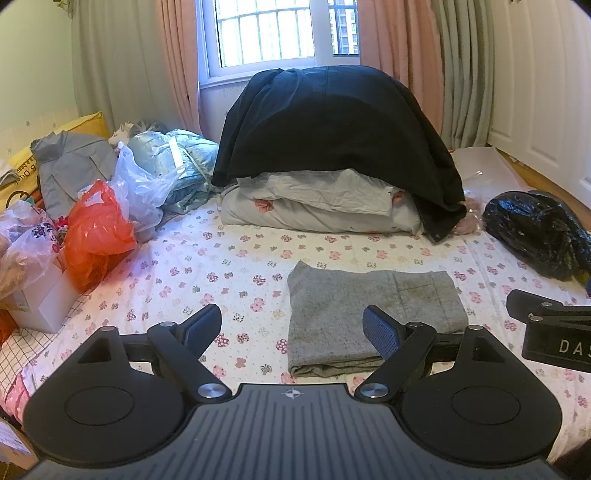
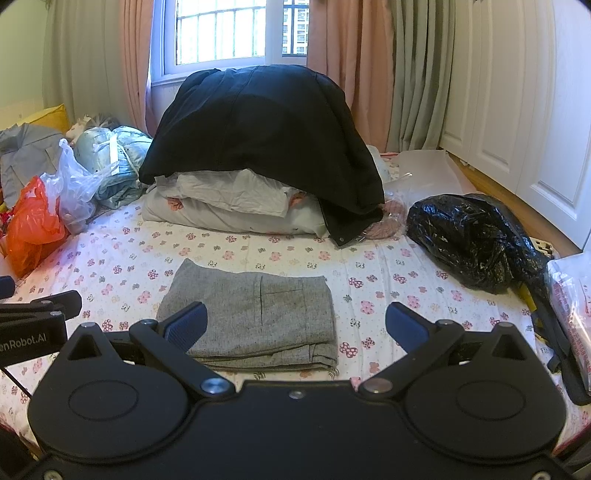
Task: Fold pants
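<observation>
On the bed, centre foreground: one pair of grey pants, folded into a compact rectangle of several layers, lying flat on the butterfly-print sheet; stacked edges face the cameras.

Left gripper: jaws spread wide, nothing between them; blue pads showing. Its right finger overlaps the near right part of the pants in the left wrist view; contact cannot be told.

Right gripper: jaws spread wide, holding nothing. Its left finger overlaps the near left corner of the pants in the right wrist view; its right finger is over bare sheet, beside the garment.

Behind the pants, well apart: pale folded bedding with a black garment draped over the top and down its right side.

Left side of the bed: orange plastic bag, clear plastic bags, a light blue bundle, a grey jacket.

Right side of the bed: black plastic bag, near the edge.

Back wall: window with bars, pink and grey-green curtains at both sides. White doors at far right.
</observation>
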The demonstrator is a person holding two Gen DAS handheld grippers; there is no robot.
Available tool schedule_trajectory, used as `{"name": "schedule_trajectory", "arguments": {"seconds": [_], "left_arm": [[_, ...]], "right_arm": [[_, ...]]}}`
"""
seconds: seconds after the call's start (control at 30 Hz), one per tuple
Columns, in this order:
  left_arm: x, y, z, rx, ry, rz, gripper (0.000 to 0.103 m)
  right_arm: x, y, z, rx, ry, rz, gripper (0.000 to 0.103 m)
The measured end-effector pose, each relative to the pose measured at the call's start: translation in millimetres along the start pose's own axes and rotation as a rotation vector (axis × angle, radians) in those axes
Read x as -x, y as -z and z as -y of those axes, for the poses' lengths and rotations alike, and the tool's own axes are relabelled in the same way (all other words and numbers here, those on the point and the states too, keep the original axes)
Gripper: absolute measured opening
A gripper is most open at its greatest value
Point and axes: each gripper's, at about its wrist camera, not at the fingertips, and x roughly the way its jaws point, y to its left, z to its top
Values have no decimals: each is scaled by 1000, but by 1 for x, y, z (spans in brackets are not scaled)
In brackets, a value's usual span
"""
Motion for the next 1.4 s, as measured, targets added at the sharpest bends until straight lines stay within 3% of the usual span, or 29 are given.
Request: {"name": "schedule_trajectory", "arguments": {"seconds": [1.4], "left_arm": [[1, -1, 3, 5, 11, -5, 84]], "right_arm": [[-2, 4, -2, 1, -2, -4, 102]]}}
